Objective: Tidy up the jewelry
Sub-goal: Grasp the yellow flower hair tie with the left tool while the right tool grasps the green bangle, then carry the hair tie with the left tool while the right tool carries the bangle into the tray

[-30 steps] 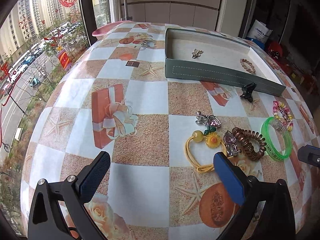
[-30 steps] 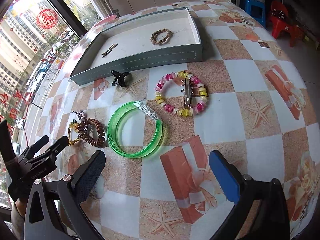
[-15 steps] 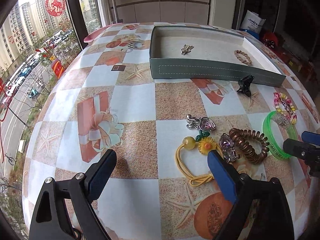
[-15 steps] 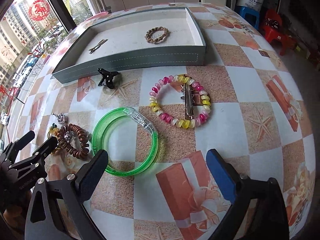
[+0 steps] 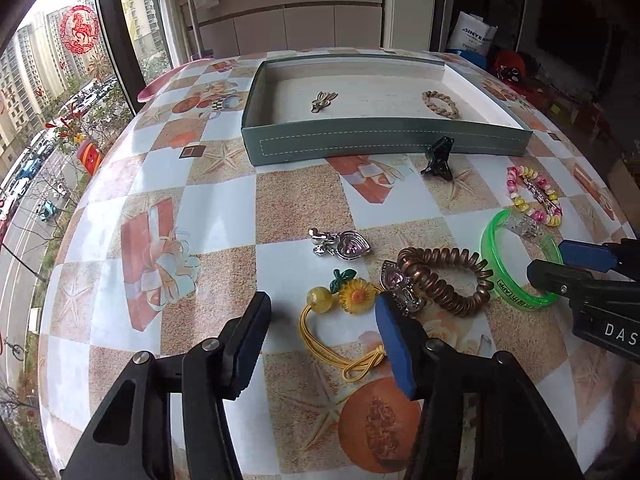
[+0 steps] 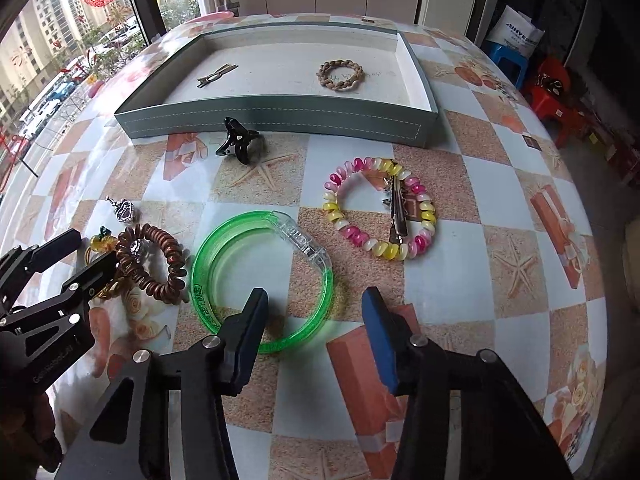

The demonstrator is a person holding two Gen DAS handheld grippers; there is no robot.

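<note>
A grey-green tray [image 5: 384, 144] [image 6: 280, 118] at the table's far side holds a metal hair clip [image 5: 323, 101] and a braided ring [image 5: 440, 104]. Loose on the table: a black claw clip [image 5: 438, 158], a pink-yellow bead bracelet [image 6: 380, 208], a green bangle [image 6: 260, 272], a brown coil hair tie [image 5: 444, 280], a yellow hair tie with a sunflower [image 5: 340, 312], and a heart charm [image 5: 344, 243]. My left gripper [image 5: 322, 320] is open around the yellow hair tie. My right gripper [image 6: 316, 310] is open over the green bangle's near edge.
The table is round with a checked cloth; its edge falls away left and right. A window with a street far below is at the left. A pink dish [image 5: 160, 82] sits at the far left edge. Cabinets and red stools stand beyond the table.
Both grippers have moved forward and lower toward the jewelry. The left now frames the yellow hair tie, the right the green bangle. Both jaws have narrowed somewhat.
</note>
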